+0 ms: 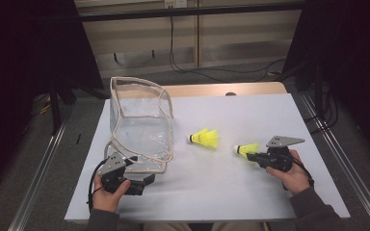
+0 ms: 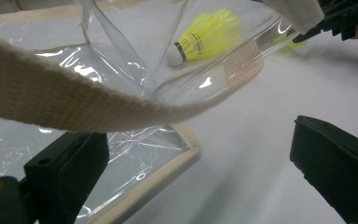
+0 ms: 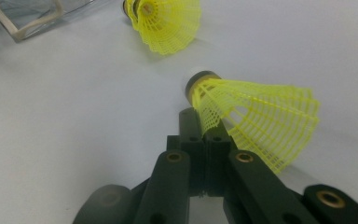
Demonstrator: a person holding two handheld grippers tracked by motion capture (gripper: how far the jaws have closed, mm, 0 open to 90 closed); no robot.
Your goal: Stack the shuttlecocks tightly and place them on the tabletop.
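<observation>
Shuttlecock [image 3: 256,121] at centre frame is pinched by the skirt in the right gripper [image 3: 205,135]; grip should be kept gentle toward the clear bag [image 1: 139,120].

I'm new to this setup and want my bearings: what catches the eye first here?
Two bright yellow shuttlecocks on the white table: one lies loose mid-table, the other is pinched in the right gripper. At left stands a clear bag with beige trim, the left gripper at its base.
</observation>
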